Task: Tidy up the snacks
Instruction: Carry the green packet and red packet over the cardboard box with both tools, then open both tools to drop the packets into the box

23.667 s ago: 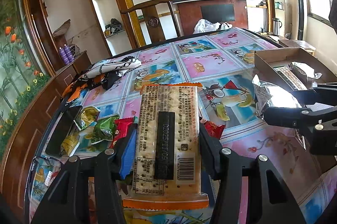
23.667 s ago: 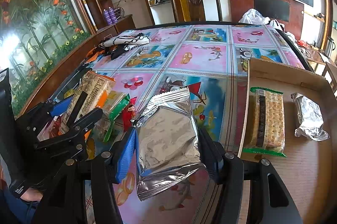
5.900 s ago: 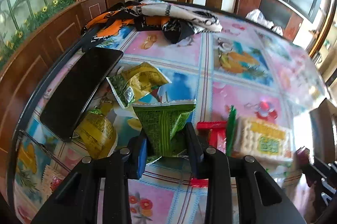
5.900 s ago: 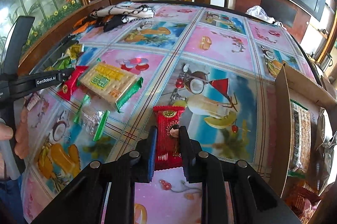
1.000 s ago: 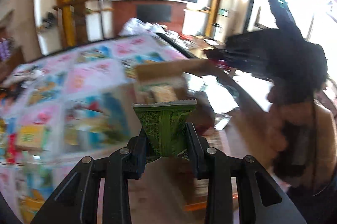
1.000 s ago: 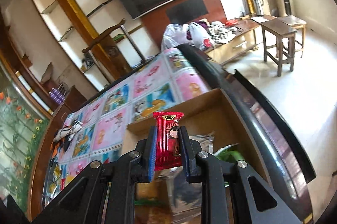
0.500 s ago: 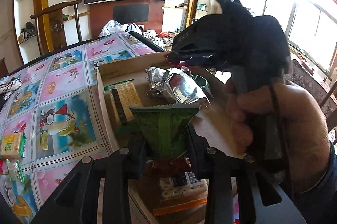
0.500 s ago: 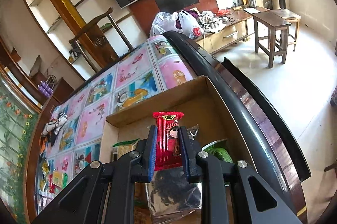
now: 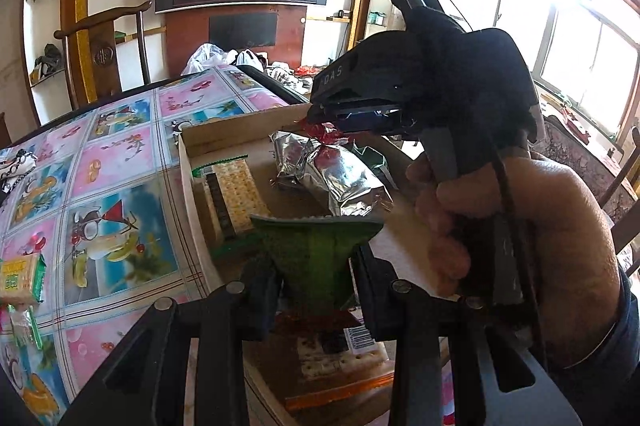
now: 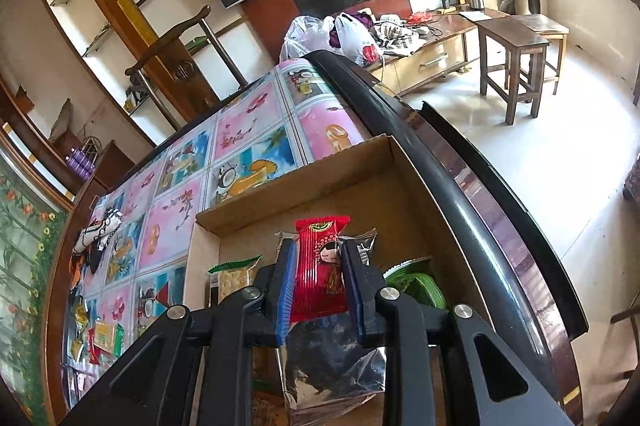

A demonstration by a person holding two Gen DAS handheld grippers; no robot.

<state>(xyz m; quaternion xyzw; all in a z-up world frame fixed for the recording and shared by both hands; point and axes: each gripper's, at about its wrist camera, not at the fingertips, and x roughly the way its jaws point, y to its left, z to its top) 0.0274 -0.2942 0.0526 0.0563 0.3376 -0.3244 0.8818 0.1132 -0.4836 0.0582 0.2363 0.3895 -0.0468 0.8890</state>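
Note:
My left gripper (image 9: 314,266) is shut on a green snack packet (image 9: 316,254) and holds it above the near part of the cardboard box (image 9: 188,170). My right gripper (image 10: 318,270) is shut on a red snack packet (image 10: 320,262) above the same box (image 10: 304,194); it also shows in the left wrist view (image 9: 320,120), over the box's far end. Inside the box lie silver foil bags (image 9: 340,174), a green-edged cracker pack (image 9: 236,190), an orange-edged cracker pack (image 9: 340,358) and a green packet (image 10: 416,286).
The box sits at the right edge of a table with a colourful patterned cloth (image 9: 112,154). Loose snacks (image 9: 20,278) lie at its left side, also in the right wrist view (image 10: 100,338). Crumpled cloth (image 10: 96,234) lies at the far left. A dark table rim (image 10: 460,194) runs beside the box.
Both grippers have come over the box with their packets. The right gripper has lowered slightly toward the box's far end; the left has steadied over the near part.

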